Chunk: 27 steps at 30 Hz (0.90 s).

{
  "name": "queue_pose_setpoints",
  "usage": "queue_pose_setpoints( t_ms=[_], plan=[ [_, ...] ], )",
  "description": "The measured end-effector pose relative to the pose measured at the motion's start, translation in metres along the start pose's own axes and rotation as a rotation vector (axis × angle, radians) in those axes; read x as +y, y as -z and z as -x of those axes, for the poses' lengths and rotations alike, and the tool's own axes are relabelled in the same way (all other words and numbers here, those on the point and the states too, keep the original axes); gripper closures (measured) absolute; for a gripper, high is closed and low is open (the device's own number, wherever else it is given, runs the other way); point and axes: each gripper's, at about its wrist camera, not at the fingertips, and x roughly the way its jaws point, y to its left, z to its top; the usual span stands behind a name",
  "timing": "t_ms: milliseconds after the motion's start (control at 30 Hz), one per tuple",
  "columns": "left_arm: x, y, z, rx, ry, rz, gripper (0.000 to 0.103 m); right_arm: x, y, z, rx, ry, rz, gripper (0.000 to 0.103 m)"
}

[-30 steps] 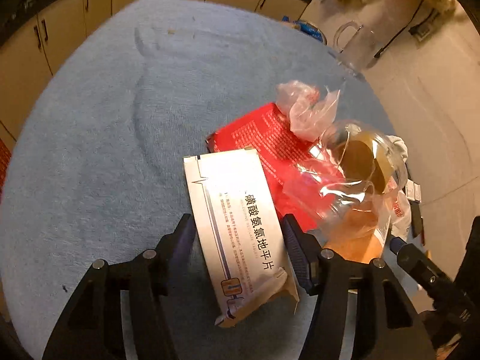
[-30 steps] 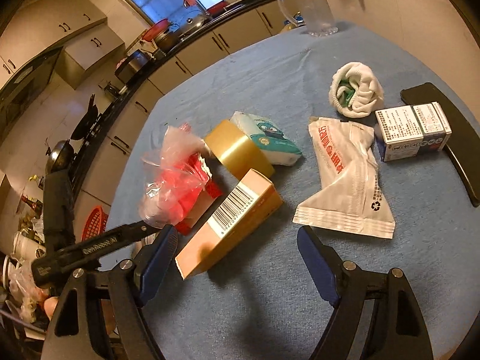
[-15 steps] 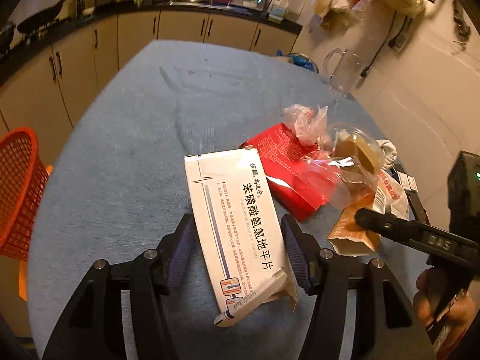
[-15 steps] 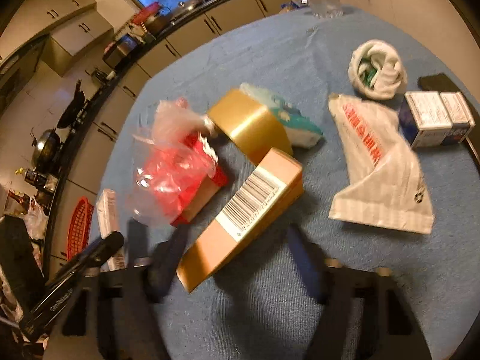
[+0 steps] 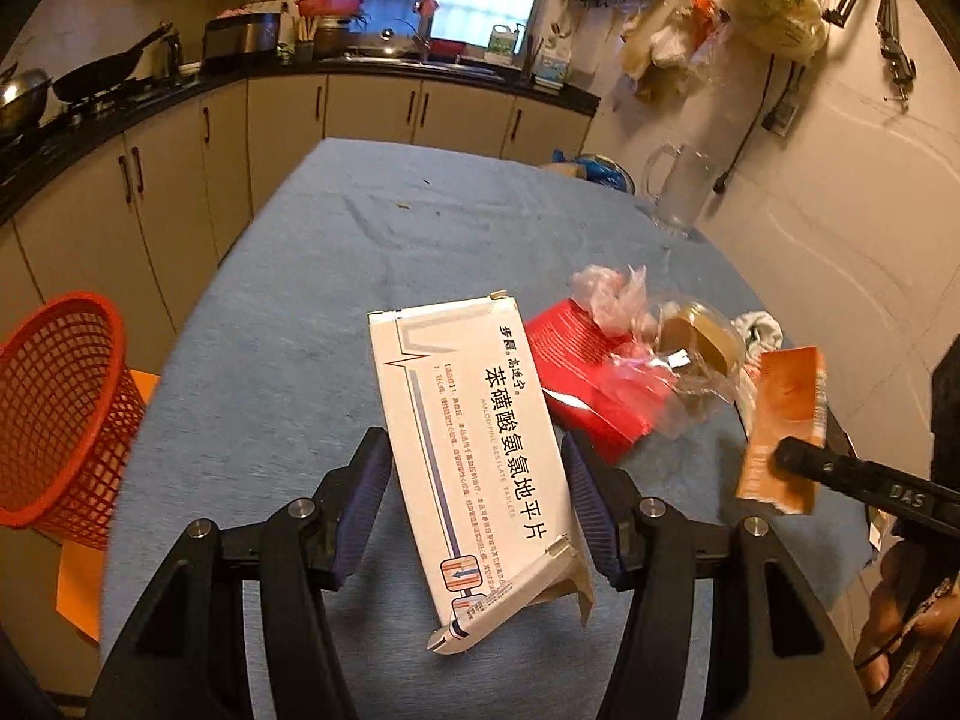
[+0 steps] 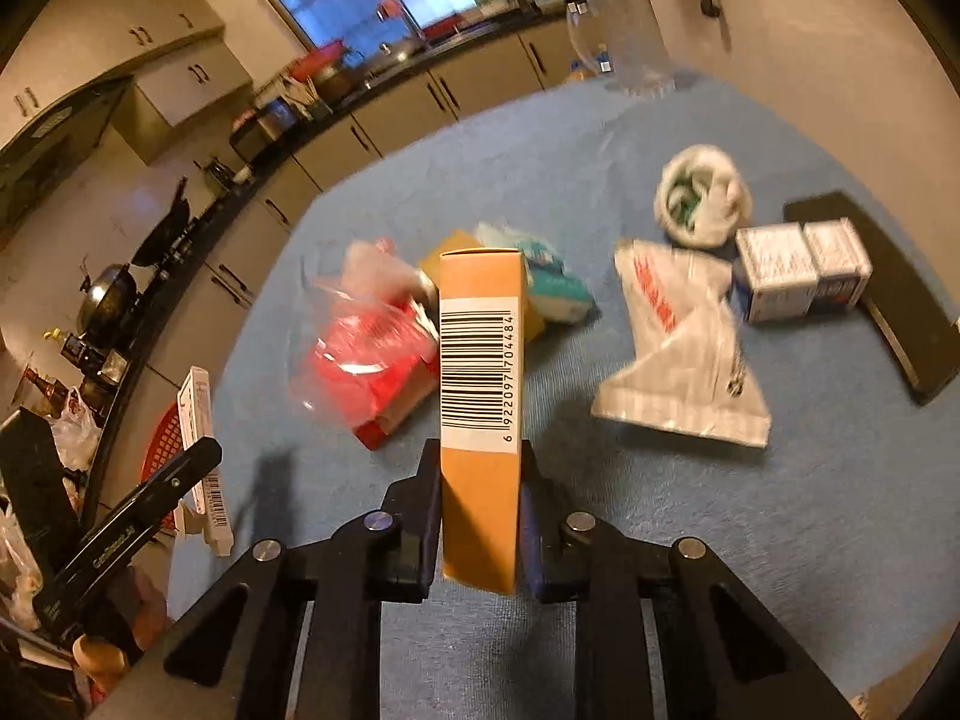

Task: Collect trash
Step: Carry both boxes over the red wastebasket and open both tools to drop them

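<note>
I had both claws loaded: my left claw [image 5: 474, 504] was clamped on the white medicine box [image 5: 474, 450], printed "AMLODIPINE BESILATE TABLETS", at centre frame; my right claw [image 6: 477, 516] gripped the orange carton [image 6: 480, 396], barcode reading 6922097704484. Neither had reached the red basket [image 5: 60, 414] at left, and wrappers, a red box [image 6: 372, 372] and a white pouch [image 6: 684, 354] remained on the desk [image 5: 288, 372].
</note>
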Motion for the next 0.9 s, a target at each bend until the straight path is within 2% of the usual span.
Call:
queue_pose_setpoints(
  t_ms=[233, 367, 600, 767, 900],
  plan=[
    [0.027, -0.007, 0.028, -0.057, -0.032, 0.028, 0.045, 0.037, -0.002, 0.016, -0.046, -0.104, 0.073, 0.079],
    [0.061, -0.013, 0.054, -0.106, -0.084, 0.074, 0.045, 0.085, -0.004, 0.008, -0.033, -0.193, 0.167, 0.079],
    [0.146, -0.017, 0.093, -0.157, -0.246, 0.168, 0.045, 0.171, -0.005, -0.038, 0.078, -0.356, 0.278, 0.079],
    [0.204, -0.013, 0.101, -0.145, -0.329, 0.219, 0.045, 0.230, -0.002, -0.083, 0.165, -0.434, 0.324, 0.079],
    [0.246, -0.011, 0.095, -0.130, -0.358, 0.262, 0.045, 0.276, 0.003, -0.114, 0.218, -0.480, 0.347, 0.079]
  ],
)
